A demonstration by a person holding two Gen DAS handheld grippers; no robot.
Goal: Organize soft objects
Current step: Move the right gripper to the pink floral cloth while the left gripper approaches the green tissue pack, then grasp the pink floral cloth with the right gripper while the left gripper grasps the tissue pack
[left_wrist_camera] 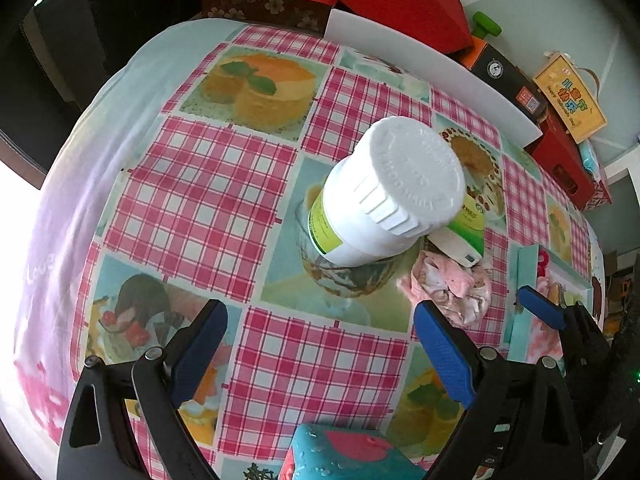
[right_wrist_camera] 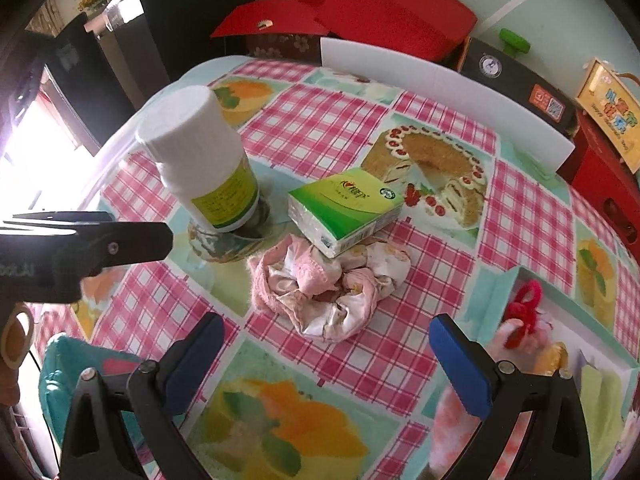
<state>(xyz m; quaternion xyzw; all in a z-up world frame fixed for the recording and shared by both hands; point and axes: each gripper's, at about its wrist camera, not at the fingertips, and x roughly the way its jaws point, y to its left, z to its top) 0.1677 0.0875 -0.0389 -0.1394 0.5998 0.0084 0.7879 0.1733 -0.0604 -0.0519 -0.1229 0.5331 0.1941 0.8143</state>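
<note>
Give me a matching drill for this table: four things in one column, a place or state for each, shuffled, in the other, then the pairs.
Things
1. white bottle
2. green tissue pack
3. pink crumpled cloth
4. right tongs

Places or states
A. open, holding nothing
B. lying under one corner of the tissue pack
C. standing upright at the left of the table
D. resting partly on the cloth

Pairs: 1-C, 2-D, 3-B, 4-A

Bright daylight floods in from a window at left (blown out white). Dark cabinet at the back, pale green wall behind the pink-checked table.
</note>
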